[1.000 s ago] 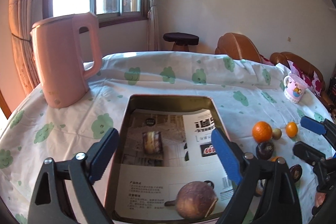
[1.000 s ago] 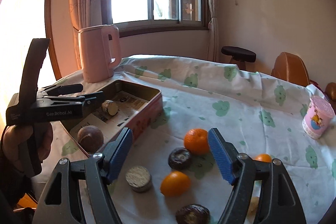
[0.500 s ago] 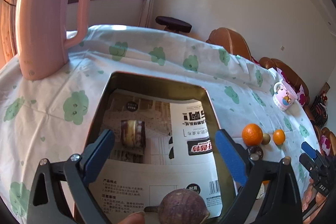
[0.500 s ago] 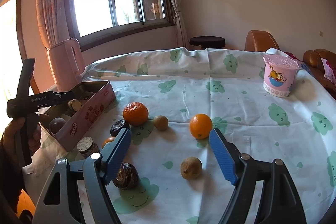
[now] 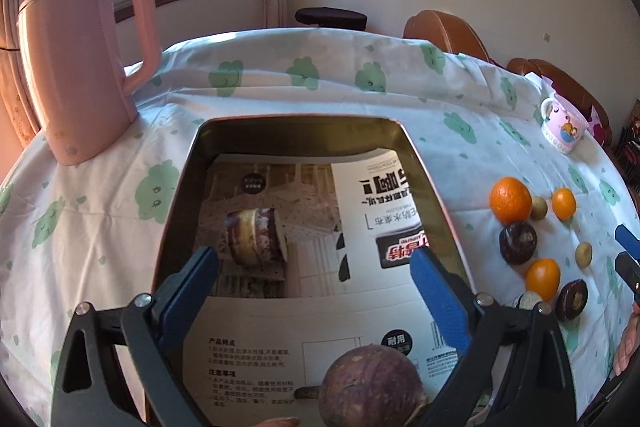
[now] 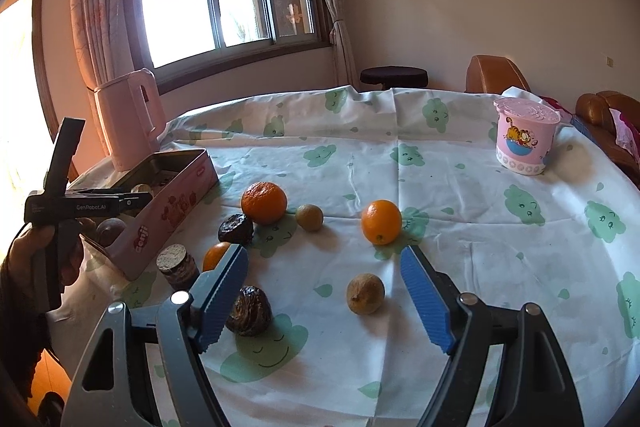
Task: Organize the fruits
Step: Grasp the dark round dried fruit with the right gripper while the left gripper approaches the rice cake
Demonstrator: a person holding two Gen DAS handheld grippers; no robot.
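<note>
Left wrist: cake slice (image 5: 256, 237) in tin (image 5: 434, 179) | right wrist: hidden

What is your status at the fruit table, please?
Both tools open, empty: left tool over tin, right tool over loose fruit. Small brown fruit nearest. Nothing blocking.

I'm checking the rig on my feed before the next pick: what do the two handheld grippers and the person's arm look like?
Both the left gripper and right gripper have black frames with silver pivot bolts and ribbed blue pads on two fingers. Seen from the right wrist view, the left one's black body carries white GenRobot.AI lettering. The hand holding it emerges from a dark sleeve. No cables show.
</note>
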